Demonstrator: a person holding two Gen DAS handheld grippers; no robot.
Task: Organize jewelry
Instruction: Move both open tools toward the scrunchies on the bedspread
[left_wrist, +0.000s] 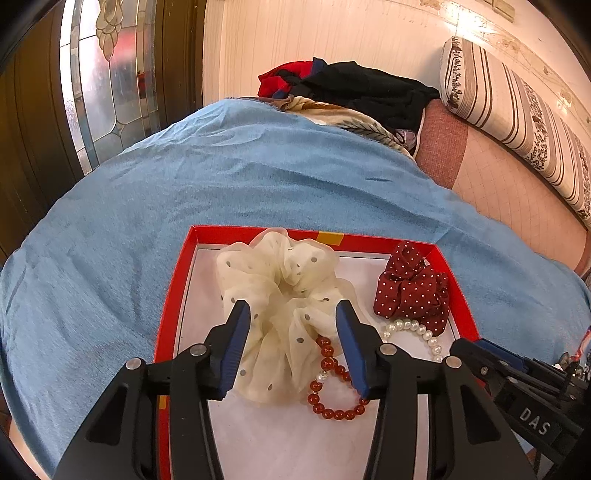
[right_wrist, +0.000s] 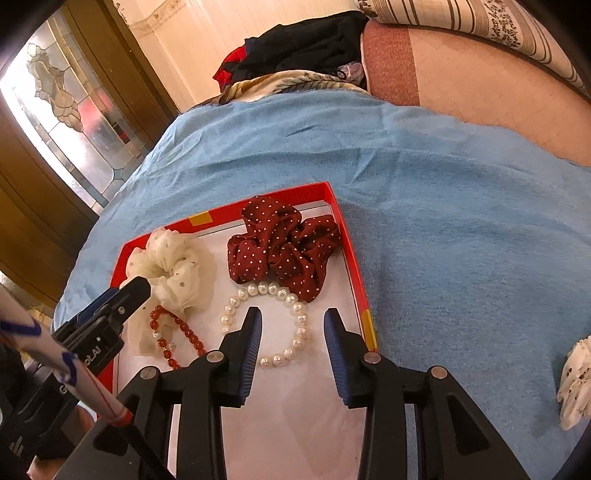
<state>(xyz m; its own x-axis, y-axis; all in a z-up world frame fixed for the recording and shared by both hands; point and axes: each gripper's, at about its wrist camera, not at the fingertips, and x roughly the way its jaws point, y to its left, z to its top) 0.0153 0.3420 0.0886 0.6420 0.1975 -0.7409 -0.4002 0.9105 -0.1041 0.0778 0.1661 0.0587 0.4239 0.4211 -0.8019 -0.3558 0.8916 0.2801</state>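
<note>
The left tongs (left_wrist: 291, 321) are wide open and hold nothing. They hang right over the cream scrunchie (left_wrist: 280, 295), with one blue pad on each side of it. I think they sit like that so they can pinch the fluffy cloth or let it go. The right tongs (right_wrist: 293, 325) are wide open too, and empty. The far side of the pearl bracelet (right_wrist: 266, 325) shows between the two pads, so that may be what they go for.

The pads have little ridges, most likely to stop things from slipping.

Everything lies in a flat red box (left_wrist: 173, 280) with a white floor. The cream scrunchie is thin, see-through and puffy, with small grey dots. One edge of it touches the red bead bracelet (left_wrist: 332, 384), a ring of shiny round beads with a few pale ones in it. The dark red scrunchie (right_wrist: 280, 247) is bunchy cloth with tiny white dots. It sits in the far right corner, and the smooth round pearls touch its near edge.

The box rests on a soft blue blanket (right_wrist: 443, 221). Another pale dotted scrunchie (right_wrist: 576, 384) lies on the blanket, well away from the box. It may need to go in.

Farther back are a pile of clothes (left_wrist: 354, 85) and a striped pillow (left_wrist: 517, 107).
</note>
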